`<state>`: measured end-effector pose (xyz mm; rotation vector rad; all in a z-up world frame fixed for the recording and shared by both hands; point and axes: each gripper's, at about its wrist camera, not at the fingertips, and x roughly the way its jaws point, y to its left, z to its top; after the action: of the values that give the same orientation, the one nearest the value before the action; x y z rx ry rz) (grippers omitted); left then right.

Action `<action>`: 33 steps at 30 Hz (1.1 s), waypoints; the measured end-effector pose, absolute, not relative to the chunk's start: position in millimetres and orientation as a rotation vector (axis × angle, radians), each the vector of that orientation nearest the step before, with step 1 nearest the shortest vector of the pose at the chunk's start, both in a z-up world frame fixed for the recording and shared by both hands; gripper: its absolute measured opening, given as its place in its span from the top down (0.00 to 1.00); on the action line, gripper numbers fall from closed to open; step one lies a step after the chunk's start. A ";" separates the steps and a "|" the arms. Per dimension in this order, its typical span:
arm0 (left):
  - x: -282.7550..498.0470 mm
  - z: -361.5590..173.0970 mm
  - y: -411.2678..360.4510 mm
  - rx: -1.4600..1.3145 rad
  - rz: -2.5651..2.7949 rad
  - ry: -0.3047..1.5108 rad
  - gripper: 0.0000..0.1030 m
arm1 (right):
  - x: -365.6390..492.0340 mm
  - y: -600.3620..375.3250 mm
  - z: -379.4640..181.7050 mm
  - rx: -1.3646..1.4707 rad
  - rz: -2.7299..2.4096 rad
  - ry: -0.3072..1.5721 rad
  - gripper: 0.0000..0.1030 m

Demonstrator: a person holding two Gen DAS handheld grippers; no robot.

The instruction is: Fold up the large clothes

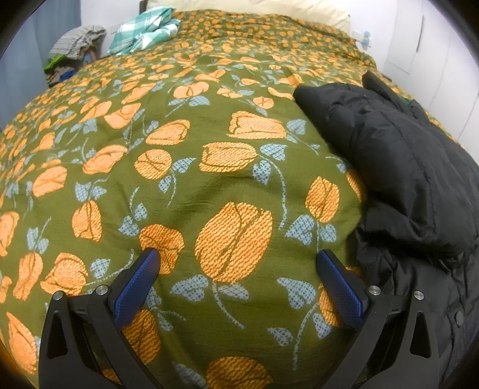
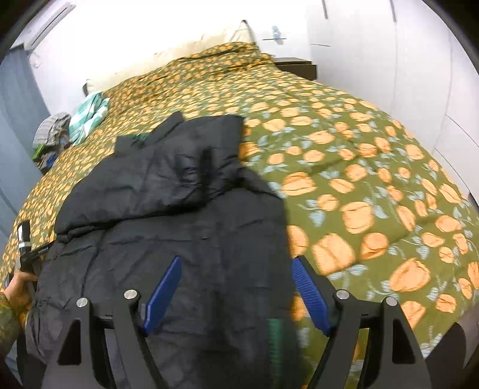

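Note:
A black puffer jacket [image 2: 179, 209] lies partly folded on a bed with a green bedspread printed with orange flowers [image 2: 359, 179]. In the right wrist view my right gripper [image 2: 236, 261] is open just above the jacket's lower part, near its right edge, and nothing is pinched between its blue pads. In the left wrist view the jacket [image 1: 404, 167] lies at the right. My left gripper [image 1: 238, 254] stands open over bare bedspread [image 1: 179, 179] to the jacket's left, holding nothing. A person's hand [image 2: 18, 287] shows at the left edge by the jacket.
A teal checked cloth [image 1: 146, 28] lies at the far left of the bed near a cream pillow [image 1: 254, 7]. A pile of clothes [image 1: 74, 45] sits beside the bed. White wardrobe doors [image 2: 389, 74] and a dark nightstand [image 2: 296, 67] stand on the right.

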<state>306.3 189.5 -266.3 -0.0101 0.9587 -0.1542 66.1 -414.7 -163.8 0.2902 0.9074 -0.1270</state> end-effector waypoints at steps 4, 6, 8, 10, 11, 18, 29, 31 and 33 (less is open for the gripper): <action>305.3 -255.2 181.1 0.023 -0.115 1.048 0.01 | 60.3 -434.3 -162.7 0.331 -0.146 0.893 0.24; 288.1 -235.3 179.2 0.019 -0.163 1.060 0.04 | 59.5 -444.1 -162.3 0.354 -0.148 0.895 0.24; 258.4 -208.6 183.1 -0.024 -0.242 1.031 0.05 | 59.2 -452.1 -161.7 0.370 -0.140 0.907 0.24; 222.7 -183.2 188.3 -0.059 -0.300 1.019 0.02 | 57.7 -456.2 -161.5 0.366 -0.119 0.926 0.24; 199.9 -172.6 190.3 -0.082 -0.334 1.032 0.02 | 56.5 -457.5 -161.8 0.360 -0.101 0.942 0.24; 92.0 -191.4 168.7 -0.127 -0.429 1.225 0.02 | 34.5 -450.8 -168.0 0.339 0.060 1.092 0.24; 81.9 -227.3 130.6 -0.177 -0.529 1.356 0.08 | -0.7 -419.8 -206.8 0.391 0.270 1.314 0.24; 82.8 -231.5 125.5 -0.160 -0.542 1.387 0.07 | 0.9 -414.7 -216.1 0.415 0.290 1.335 0.24; 83.0 -231.4 123.1 -0.158 -0.560 1.392 0.07 | 3.3 -409.6 -223.3 0.417 0.308 1.364 0.24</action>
<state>83.0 123.1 -231.4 -0.1583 1.3923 -0.5600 3.3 -409.6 -223.3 0.4167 1.3640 0.3078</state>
